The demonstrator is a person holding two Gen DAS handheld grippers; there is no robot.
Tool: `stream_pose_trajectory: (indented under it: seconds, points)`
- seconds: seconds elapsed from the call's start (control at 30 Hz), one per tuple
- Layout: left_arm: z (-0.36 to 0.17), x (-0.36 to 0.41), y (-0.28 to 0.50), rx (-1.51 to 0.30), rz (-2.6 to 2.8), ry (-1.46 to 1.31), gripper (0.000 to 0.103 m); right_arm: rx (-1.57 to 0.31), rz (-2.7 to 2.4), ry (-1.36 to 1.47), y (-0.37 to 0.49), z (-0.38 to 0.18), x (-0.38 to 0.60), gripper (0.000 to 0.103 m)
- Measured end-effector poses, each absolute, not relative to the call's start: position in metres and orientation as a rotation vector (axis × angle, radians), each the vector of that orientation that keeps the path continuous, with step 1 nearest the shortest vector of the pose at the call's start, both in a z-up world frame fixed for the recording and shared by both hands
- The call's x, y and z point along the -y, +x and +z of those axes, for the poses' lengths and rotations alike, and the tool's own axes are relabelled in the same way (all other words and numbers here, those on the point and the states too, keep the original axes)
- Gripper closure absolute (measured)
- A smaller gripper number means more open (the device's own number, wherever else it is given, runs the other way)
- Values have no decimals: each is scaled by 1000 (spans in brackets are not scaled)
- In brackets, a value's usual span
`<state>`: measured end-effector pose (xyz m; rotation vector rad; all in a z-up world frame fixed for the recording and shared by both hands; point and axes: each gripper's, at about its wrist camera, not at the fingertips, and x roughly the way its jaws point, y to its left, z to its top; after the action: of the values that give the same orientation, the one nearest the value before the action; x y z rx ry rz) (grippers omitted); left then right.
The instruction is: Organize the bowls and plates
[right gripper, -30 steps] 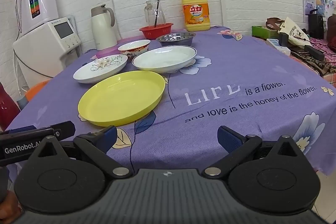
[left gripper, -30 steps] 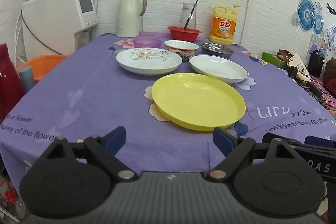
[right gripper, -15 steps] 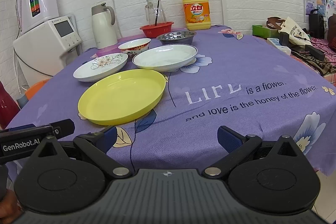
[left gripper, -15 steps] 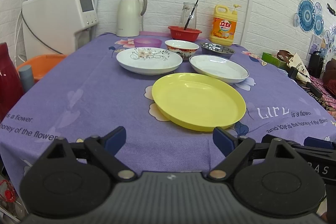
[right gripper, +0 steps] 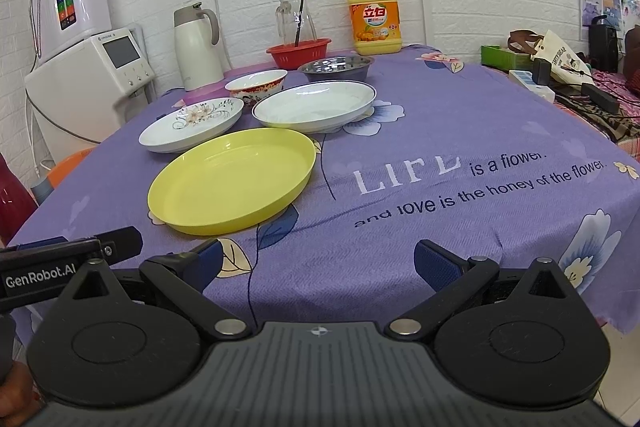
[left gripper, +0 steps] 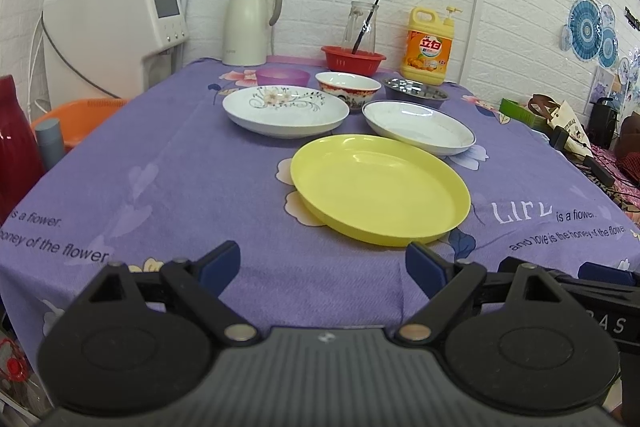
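A yellow plate (left gripper: 380, 189) (right gripper: 232, 179) lies nearest on the purple tablecloth. Behind it are a white floral plate (left gripper: 285, 111) (right gripper: 192, 123) at left and a plain white plate (left gripper: 418, 127) (right gripper: 316, 105) at right. Further back stand a red-patterned bowl (left gripper: 347, 87) (right gripper: 256, 83), a steel bowl (left gripper: 414, 93) (right gripper: 335, 66) and a purple bowl (left gripper: 283, 76). My left gripper (left gripper: 322, 267) is open and empty at the table's front edge. My right gripper (right gripper: 318, 263) is open and empty beside it, to the right.
At the back stand a white thermos (left gripper: 248, 23), a red basket (left gripper: 352, 58) with a glass jug, and a yellow detergent bottle (left gripper: 428, 47). A water dispenser (left gripper: 112, 27) stands left of the table. Clutter and cables (right gripper: 560, 75) lie at the right.
Both grippers have edged slightly forward and up; the plates and bowls have not moved.
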<state>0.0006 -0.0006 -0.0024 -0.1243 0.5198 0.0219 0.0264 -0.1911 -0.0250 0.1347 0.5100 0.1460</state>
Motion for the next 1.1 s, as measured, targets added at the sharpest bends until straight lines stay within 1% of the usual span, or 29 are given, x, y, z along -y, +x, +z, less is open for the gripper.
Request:
stream_pose_trajectory:
  seconds: [0.9, 1.1]
  points:
    - [-5, -3, 2, -532, 20, -145, 15, -519, 146, 131, 27, -31, 188, 0]
    - [-3, -1, 14, -551, -4, -139, 15, -532, 137, 123, 29, -33, 189, 0]
